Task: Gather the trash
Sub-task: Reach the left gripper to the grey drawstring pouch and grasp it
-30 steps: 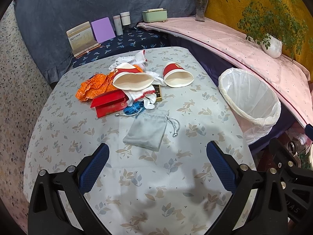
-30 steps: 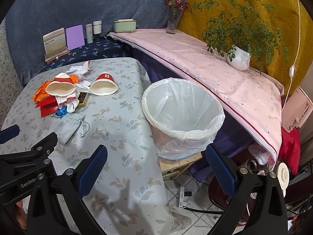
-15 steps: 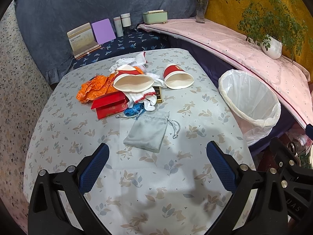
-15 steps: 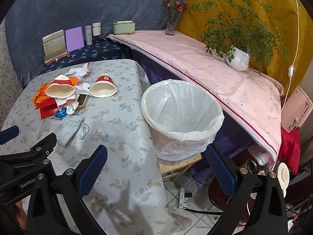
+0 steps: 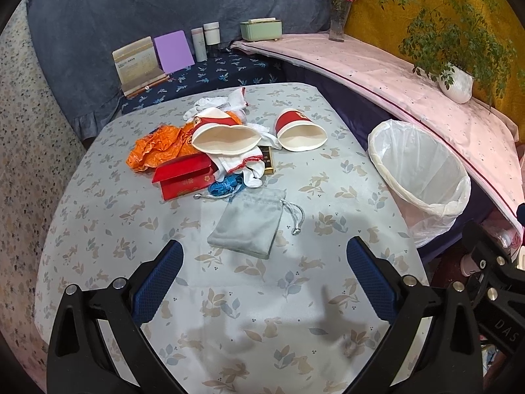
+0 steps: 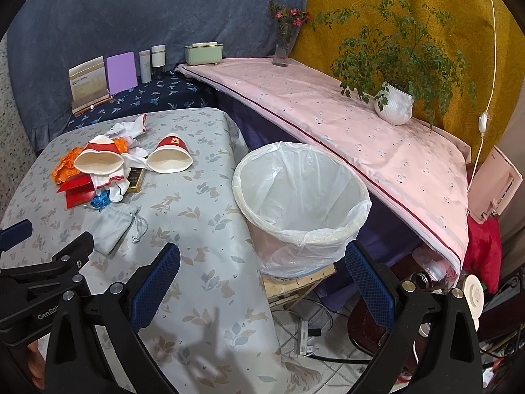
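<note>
A heap of trash lies on the table: two red-and-white paper cups, an orange wrapper, a red box, white cloth scraps and a blue scrap. A grey drawstring pouch lies nearest. My left gripper is open and empty, just short of the pouch. A white-lined trash bin stands off the table's right edge. My right gripper is open and empty, in front of the bin. The pouch and the heap also show in the right wrist view.
A leaf-patterned cloth covers the table. A pink-covered ledge behind the bin holds a potted plant and a flower vase. Cards, bottles and a green box stand at the back. Cables lie on the floor.
Both views have shifted slightly; the left gripper has drawn back a little from the heap. Both grippers stay open and empty. Nothing on the table has moved.
</note>
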`<state>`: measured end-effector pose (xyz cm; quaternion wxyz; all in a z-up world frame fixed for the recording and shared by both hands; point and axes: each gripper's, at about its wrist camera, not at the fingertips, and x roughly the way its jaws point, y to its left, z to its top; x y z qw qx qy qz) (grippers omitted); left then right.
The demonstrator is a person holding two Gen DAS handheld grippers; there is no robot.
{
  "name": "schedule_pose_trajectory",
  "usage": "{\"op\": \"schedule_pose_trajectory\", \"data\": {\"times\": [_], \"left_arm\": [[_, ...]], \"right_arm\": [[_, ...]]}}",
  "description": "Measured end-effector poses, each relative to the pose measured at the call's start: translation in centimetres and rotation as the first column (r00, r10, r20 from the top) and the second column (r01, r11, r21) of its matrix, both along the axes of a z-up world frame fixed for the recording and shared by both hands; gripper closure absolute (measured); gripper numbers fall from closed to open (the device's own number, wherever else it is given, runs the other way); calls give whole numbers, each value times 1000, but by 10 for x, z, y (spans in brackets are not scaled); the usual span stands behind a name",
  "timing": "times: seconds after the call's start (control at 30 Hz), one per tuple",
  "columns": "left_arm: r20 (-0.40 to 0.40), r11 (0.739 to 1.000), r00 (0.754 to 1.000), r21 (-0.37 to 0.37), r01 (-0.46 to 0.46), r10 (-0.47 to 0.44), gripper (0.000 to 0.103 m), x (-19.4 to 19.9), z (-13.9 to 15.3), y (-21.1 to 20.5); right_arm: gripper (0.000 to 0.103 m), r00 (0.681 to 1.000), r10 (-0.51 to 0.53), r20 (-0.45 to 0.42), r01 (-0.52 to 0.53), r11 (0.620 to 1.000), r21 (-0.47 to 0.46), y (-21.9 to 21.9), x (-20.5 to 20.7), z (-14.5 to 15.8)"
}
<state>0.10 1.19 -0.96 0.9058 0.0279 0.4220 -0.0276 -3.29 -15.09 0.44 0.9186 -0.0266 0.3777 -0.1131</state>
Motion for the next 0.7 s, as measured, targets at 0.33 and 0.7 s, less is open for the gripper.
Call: {"op": "schedule_pose_trajectory", "data": {"times": [0.33, 0.7], "left_arm": [[-69, 993, 993, -65, -97, 92, 8, 19, -32, 51], [-137, 995, 990, -90, -34, 22, 8, 54, -70, 44]], "right_arm": [[7, 1000, -4, -16, 4, 1000, 12, 1, 11, -7], [7, 999, 4, -33, -3, 1000, 29, 12, 38, -17]]}}
